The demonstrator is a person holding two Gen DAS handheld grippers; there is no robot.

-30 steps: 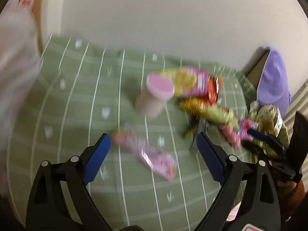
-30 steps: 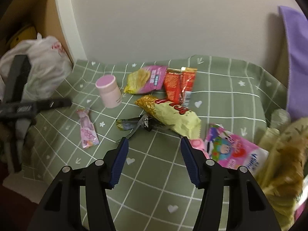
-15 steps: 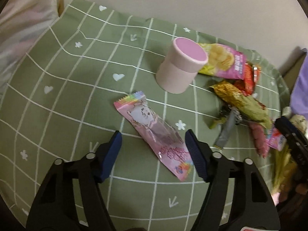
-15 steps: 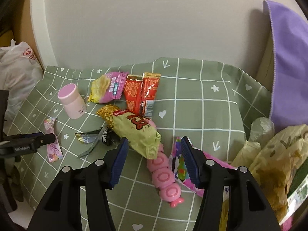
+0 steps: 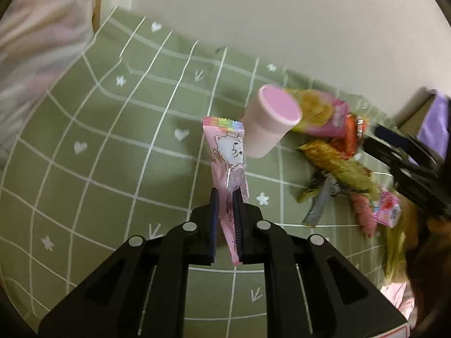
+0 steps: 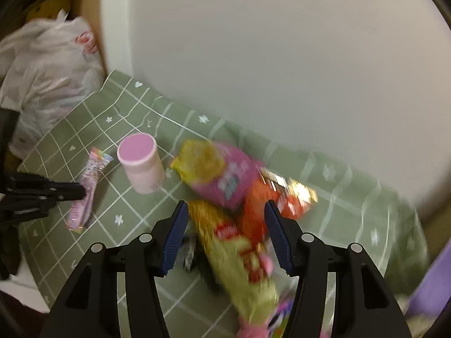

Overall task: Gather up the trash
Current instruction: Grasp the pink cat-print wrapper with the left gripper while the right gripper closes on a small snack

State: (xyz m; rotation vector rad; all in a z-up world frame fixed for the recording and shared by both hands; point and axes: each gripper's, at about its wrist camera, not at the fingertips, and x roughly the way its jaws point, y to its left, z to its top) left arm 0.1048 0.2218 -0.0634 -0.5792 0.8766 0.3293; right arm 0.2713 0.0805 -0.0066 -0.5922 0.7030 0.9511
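Left hand-held gripper (image 5: 225, 219) pinches pink candy wrapper (image 5: 228, 157) near its lower end: light, floppy, slick film. Right hand-held gripper (image 6: 225, 236) spread, empty, over snack bags (image 6: 222, 180).

1. A plain off-white wall (image 6: 282, 56) rises directly behind the table, unmarked and evenly lit.
2. The table is covered by a sage-green cloth (image 5: 112, 169) with a white grid and small white hearts and stars.
3. A tan wooden panel (image 6: 90, 14) stands at the cloth's far-left corner, against the wall.
4. Purple fabric (image 5: 435, 129) hangs at the right edge.
5. Lighting is soft, with faint shadows on the cloth.
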